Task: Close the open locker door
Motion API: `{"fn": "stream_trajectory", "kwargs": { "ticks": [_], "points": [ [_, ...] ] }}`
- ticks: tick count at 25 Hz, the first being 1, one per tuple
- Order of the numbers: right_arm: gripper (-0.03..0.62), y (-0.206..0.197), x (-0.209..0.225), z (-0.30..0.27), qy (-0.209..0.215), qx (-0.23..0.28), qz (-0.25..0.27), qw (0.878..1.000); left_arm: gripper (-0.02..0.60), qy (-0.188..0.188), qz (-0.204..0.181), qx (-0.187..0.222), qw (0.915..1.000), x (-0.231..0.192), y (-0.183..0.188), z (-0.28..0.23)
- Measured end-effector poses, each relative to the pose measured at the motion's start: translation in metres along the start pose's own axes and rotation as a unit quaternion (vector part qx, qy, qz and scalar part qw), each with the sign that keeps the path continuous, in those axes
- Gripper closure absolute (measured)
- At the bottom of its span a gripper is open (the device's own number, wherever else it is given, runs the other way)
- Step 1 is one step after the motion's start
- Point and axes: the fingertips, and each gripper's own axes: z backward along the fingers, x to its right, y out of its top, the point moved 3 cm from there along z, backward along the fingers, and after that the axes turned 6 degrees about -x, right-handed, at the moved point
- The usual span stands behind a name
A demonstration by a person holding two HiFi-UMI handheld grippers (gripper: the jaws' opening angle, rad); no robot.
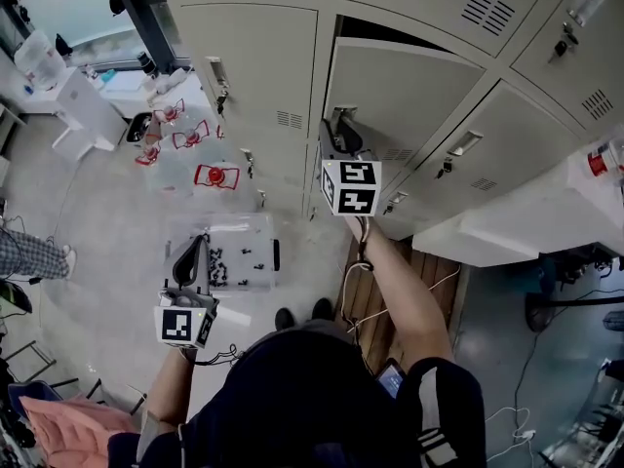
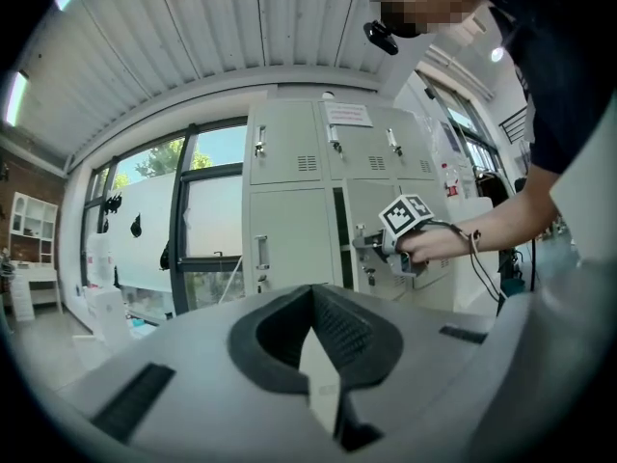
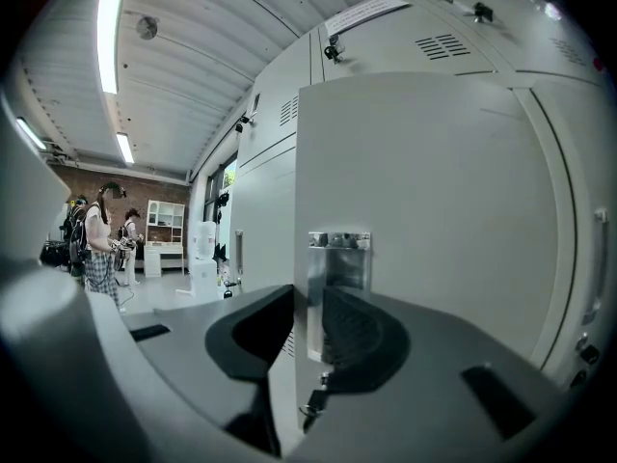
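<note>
R tongs [image 3: 308, 297] pinch flat grey metal locker door [image 3: 434, 201] edge; L tongs [image 2: 313, 292] closed, empty.

Readable text: none.
Paper notice [image 2: 347, 114]: print too small to read.
Key tag [image 1: 588, 0]: blank or illegible.

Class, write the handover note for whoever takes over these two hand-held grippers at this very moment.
The right hand-held gripper has its jaws closed on the free edge of the locker door, beside its handle.
The left hand-held gripper is shut and empty, hanging clear of the lockers.
Done: door gripped.
Left: the door stands ajar; swing it flush, then let go.
</note>
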Motion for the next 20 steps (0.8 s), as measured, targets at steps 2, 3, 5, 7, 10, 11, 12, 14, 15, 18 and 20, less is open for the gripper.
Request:
{"fn": "stream_trajectory", "kwargs": {
  "ticks": [2,3,5,7,10,11,12,14,15,18,20],
  "points": [
    [0.500,0.001,0.000,-0.004,-0.001,0.000,0.001,1.000,0.578,-0.017,0.002,0.014,0.9998,0.010,0.011,-0.013],
    [0.500,0.001,0.001,-0.005,-0.002,0.000,0.002,1.000,0.578,-0.025,0.003,0.018,0.9995,0.013,0.015,-0.019],
    [0.502,0.002,0.002,-0.008,-0.005,0.000,0.003,1.000,0.578,-0.040,0.005,0.023,0.9989,0.019,0.019,-0.029],
    [0.503,0.003,0.003,-0.012,-0.008,-0.001,0.001,1.000,0.578,-0.053,0.007,0.027,0.9982,0.024,0.023,-0.038],
    [0.505,0.005,0.005,-0.017,-0.011,-0.001,0.000,1.000,0.578,-0.072,0.007,0.034,0.9968,0.030,0.029,-0.051],
    [0.506,0.005,0.006,-0.018,-0.012,-0.001,0.000,1.000,0.578,-0.078,0.006,0.036,0.9963,0.032,0.031,-0.055],
    [0.507,0.006,0.006,-0.020,-0.013,-0.001,0.001,1.000,0.578,-0.082,0.004,0.038,0.9959,0.034,0.032,-0.059],
    [0.508,0.006,0.008,-0.022,-0.015,-0.001,0.001,1.000,0.579,-0.090,0.003,0.040,0.9952,0.037,0.035,-0.066],
    [0.508,0.007,0.008,-0.024,-0.017,-0.001,0.001,1.000,0.578,-0.092,0.003,0.041,0.9949,0.038,0.036,-0.069],
    [0.510,0.007,0.010,-0.029,-0.022,0.000,0.000,1.000,0.578,-0.099,0.005,0.042,0.9942,0.040,0.037,-0.076],
    [0.510,0.008,0.012,-0.032,-0.026,0.000,-0.002,1.000,0.578,-0.102,0.005,0.042,0.9939,0.042,0.038,-0.080]
  ]
}}
